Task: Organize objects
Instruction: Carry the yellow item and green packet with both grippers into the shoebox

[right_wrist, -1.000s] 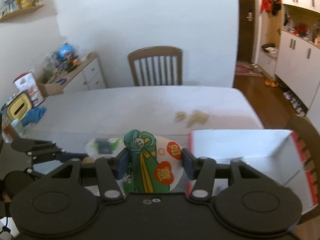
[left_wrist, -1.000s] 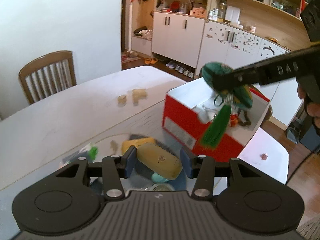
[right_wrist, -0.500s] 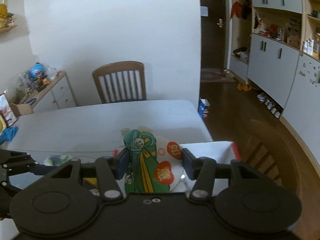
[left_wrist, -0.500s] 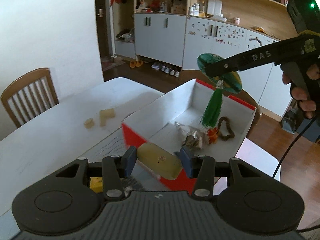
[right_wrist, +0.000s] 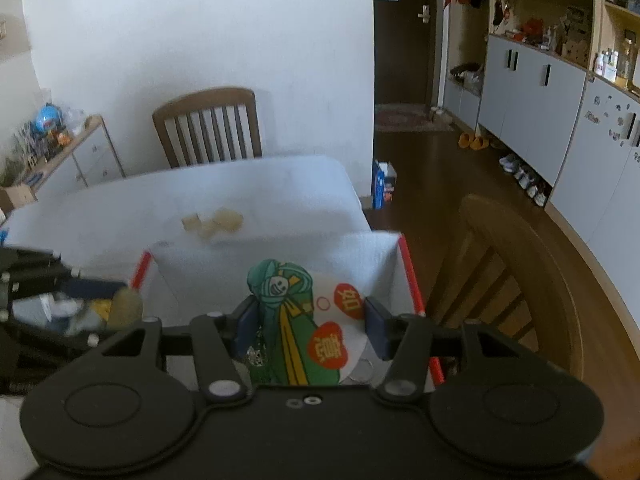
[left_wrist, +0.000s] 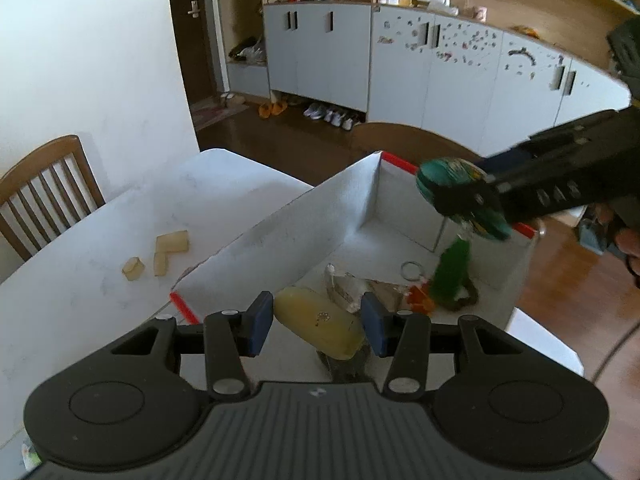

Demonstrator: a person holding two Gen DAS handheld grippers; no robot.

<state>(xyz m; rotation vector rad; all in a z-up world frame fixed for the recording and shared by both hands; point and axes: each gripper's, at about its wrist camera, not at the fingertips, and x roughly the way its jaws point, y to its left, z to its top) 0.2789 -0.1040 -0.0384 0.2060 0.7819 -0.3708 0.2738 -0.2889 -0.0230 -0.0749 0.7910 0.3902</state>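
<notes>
The fingers (left_wrist: 262,326) of the left gripper (left_wrist: 318,328) were clamped on a yellow oval piece (left_wrist: 320,328). The fingers (right_wrist: 244,326) of the right gripper (right_wrist: 306,330) were clamped on a green charm (right_wrist: 288,320) bearing red and white markings.

From the left wrist view, in descending size:

- The white table (left_wrist: 100,280) filled the 9 o'clock side of the picture.
- The white box (left_wrist: 280,232) with red edges stood open on the table at 12 o'clock from the left gripper. The yellow oval piece was held over its near end.
- The wooden chair (left_wrist: 44,192) stood at the table's far edge, at 10 o'clock.
- The right gripper entered from 3 o'clock, holding the charm over the box's far end. The charm's green tassel (left_wrist: 450,272) hung down into the box.
- A key ring (left_wrist: 410,270) and other small, blurred items lay on the box floor.
- Three tan blocks (left_wrist: 160,256) lay on the table just beside the box, at 10 o'clock from the left gripper.
</notes>
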